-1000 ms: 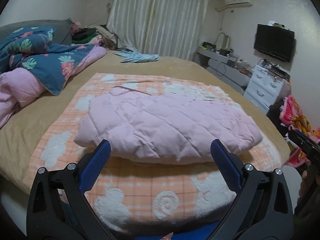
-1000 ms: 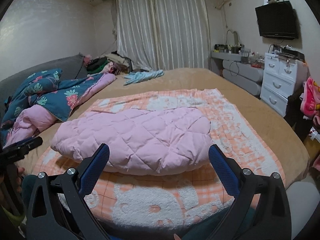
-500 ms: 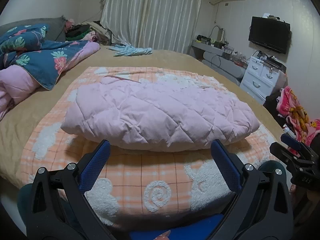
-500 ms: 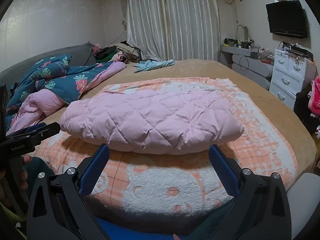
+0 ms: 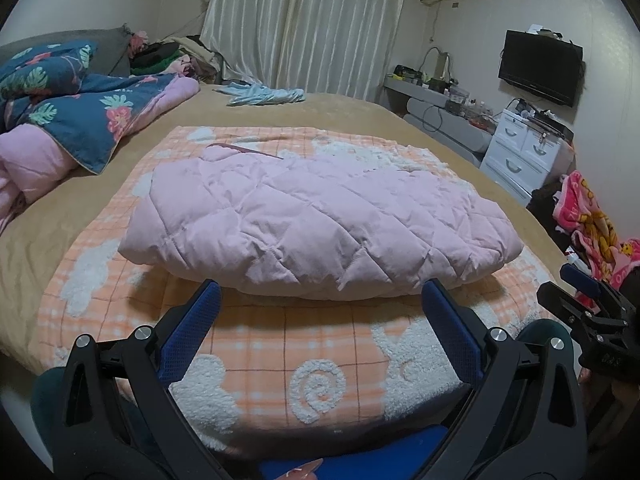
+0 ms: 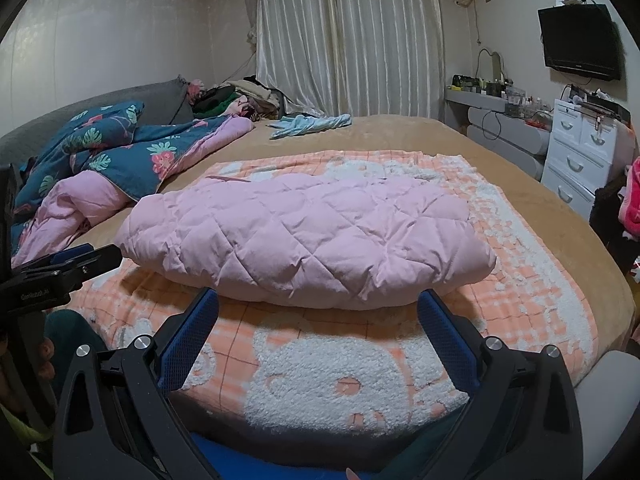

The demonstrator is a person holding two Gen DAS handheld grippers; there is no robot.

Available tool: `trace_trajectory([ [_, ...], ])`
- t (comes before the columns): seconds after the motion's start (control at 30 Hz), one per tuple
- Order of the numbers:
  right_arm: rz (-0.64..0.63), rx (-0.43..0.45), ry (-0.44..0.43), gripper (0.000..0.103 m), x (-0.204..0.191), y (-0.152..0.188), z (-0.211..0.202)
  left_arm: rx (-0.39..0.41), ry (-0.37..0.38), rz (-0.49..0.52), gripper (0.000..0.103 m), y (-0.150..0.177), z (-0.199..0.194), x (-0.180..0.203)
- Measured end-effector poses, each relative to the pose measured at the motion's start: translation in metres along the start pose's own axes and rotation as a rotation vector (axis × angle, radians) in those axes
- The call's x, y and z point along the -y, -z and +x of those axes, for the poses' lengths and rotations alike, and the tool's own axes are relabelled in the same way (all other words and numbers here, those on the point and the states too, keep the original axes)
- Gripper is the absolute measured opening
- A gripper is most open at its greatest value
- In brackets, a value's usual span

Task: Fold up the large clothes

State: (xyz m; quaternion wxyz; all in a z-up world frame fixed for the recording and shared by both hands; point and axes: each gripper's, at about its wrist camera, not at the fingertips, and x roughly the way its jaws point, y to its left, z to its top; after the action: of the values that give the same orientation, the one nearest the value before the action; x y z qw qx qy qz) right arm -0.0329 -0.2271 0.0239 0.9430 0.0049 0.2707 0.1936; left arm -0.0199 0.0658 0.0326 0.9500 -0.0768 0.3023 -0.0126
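Hand-held gripper (image 5: 320, 300) agape before pink jacket (image 5: 320, 220)

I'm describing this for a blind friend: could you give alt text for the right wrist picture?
A folded pink quilted coat lies on an orange-and-white checked blanket on a wide tan bed. The open right tongs sit just short of it, holding nothing. The left tongs show at the left edge; a crumpled floral quilt lies behind.

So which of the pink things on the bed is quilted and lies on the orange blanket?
The pink jacket, folded in the middle of the orange blanket. The other pink fabric is smooth and lies at the left under the floral duvet.
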Motion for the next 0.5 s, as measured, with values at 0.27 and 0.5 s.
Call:
trace_trajectory([
  [0.27, 0.003, 0.013, 0.001, 0.099, 0.0019, -0.0015, -0.0032, -0.003, -0.013, 0.007, 0.094, -0.0016, -0.0006, 0.0016],
  [0.5, 0.001, 0.017, -0.001, 0.099, 0.0014, -0.0025, -0.0052, -0.002, -0.015, 0.009, 0.094, -0.0015, -0.0016, 0.0021],
])
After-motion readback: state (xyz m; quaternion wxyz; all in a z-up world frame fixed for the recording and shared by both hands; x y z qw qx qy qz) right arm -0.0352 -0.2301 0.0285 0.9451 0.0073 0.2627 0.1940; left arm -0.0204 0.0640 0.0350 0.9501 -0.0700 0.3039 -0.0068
